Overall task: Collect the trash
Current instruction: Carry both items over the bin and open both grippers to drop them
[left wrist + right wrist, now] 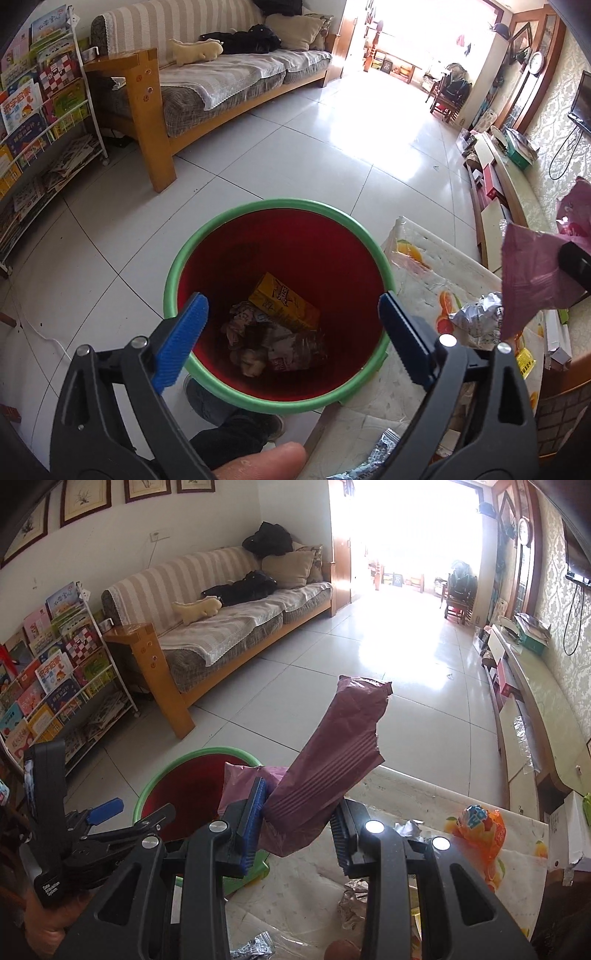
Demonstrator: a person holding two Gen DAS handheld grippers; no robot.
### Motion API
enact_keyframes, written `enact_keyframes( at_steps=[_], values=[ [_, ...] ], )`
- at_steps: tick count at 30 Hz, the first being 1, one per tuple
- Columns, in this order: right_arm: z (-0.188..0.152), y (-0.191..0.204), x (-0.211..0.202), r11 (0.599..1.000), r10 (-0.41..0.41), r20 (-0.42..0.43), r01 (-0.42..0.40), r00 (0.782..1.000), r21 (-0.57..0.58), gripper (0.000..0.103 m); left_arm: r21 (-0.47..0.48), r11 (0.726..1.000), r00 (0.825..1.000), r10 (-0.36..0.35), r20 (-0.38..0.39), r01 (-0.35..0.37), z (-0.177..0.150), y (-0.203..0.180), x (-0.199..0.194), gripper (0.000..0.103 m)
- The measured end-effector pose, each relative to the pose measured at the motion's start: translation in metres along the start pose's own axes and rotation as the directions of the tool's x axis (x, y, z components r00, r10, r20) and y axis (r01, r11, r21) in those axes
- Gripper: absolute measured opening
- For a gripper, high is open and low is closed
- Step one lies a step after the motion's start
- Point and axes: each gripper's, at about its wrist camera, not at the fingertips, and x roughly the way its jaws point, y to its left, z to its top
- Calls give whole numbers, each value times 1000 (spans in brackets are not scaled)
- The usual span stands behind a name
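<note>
A red bin with a green rim (280, 205) stands on the floor by the table. It holds a yellow carton (284, 302), crumpled wrappers and a plastic bottle (303, 350). My left gripper (291, 301) hangs open right over the bin's mouth, with nothing between its blue pads. My right gripper (299, 805) is shut on a crinkled purple wrapper (332, 753), held upright above the table edge, just right of the bin (192, 755). The same purple wrapper (528, 280) shows at the right of the left wrist view.
The table has a fruit-print cloth (295, 897) with a silver foil wrapper (476, 317), an orange snack bag (480, 827) and other scraps. A sofa (221, 81) and book rack (37, 110) stand left, a low cabinet (524, 686) right. A person's shoe (207, 402) is below the bin.
</note>
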Motion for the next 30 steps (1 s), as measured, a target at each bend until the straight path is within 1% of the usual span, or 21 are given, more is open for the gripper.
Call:
enact_keyframes(
  at_steps=[4,8,13,15,16,17,18,19,21,22,23,27,30],
  values=[
    [2,17,24,999,26,-30,-27,999,-34,32,-17,998,996,69,50,-68,-7,12,-15,98],
    [4,43,51,996,55,-69,-60,996,-71,32,-75,991,992,116,47,-112,-10,31,-21,98],
    [3,78,86,988,83,-118,-97,989,-117,32,-145,981,989,138,56,-128,-14,54,-31,98],
    [0,91,99,984,100,-148,-120,984,-131,34,-160,978,988,143,54,-132,-14,61,-31,98],
    [-1,97,106,981,107,-165,-130,980,-141,41,-162,978,988,145,51,-135,-14,63,-30,98],
    [-4,104,112,978,116,-181,-144,977,-150,57,-161,978,988,144,47,-135,-14,65,-29,98],
    [-5,107,115,977,120,-188,-149,975,-154,65,-159,978,989,141,40,-133,-14,67,-29,98],
    [-7,109,116,977,119,-188,-149,975,-154,69,-157,979,990,138,34,-131,-14,68,-29,98],
    [-8,108,117,979,119,-197,-149,973,-143,74,-152,979,989,140,39,-133,-15,69,-30,98],
    [-8,105,116,981,115,-197,-143,974,-133,83,-150,980,989,140,42,-133,-15,68,-31,98],
    [-8,100,112,983,117,-190,-141,975,-119,86,-149,980,989,139,44,-131,-15,68,-32,98],
    [-10,80,92,989,103,-171,-119,980,-87,89,-141,982,990,134,43,-127,-16,63,-36,98],
    [-11,59,66,993,89,-133,-98,987,-67,92,-105,989,993,112,48,-106,-17,50,-42,98]
  ],
)
